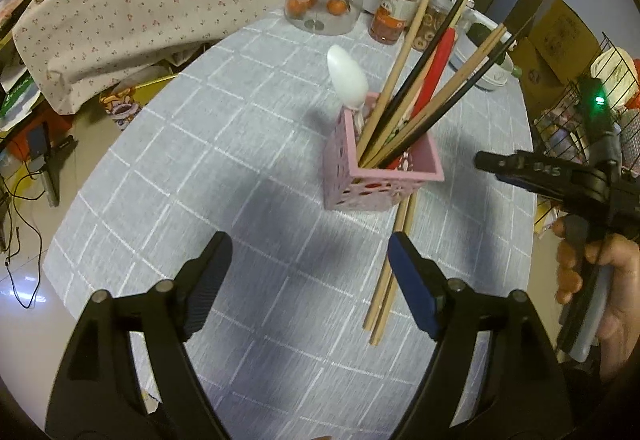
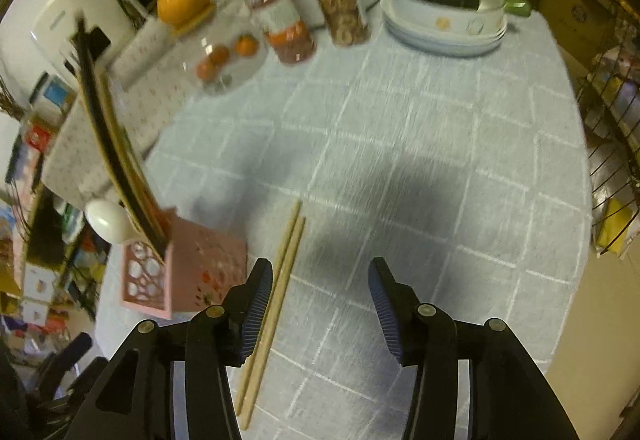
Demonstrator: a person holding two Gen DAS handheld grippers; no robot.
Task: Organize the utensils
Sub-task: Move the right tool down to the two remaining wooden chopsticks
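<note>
Pink perforated holder (image 1: pixel 362 175): upright, table centre | Contents: white spoon (image 1: pixel 347 77), wooden and black chopsticks (image 1: pixel 404 79), leaning toward 1 o'clock | Loose wooden chopstick pair (image 1: pixel 386 280): flat, at holder's 5 o'clock, touching its base

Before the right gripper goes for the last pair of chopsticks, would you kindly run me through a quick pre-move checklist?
1. right gripper jaws open: ok.
2. Jaws straddling the wooden chopsticks: not ok; the pair lies by the left finger.
3. Chopsticks lying together on the tablecloth: ok.
4. pink holder upright: ok.
5. Room left in the holder: cannot tell.
6. left gripper open and holding nothing: ok.
</note>
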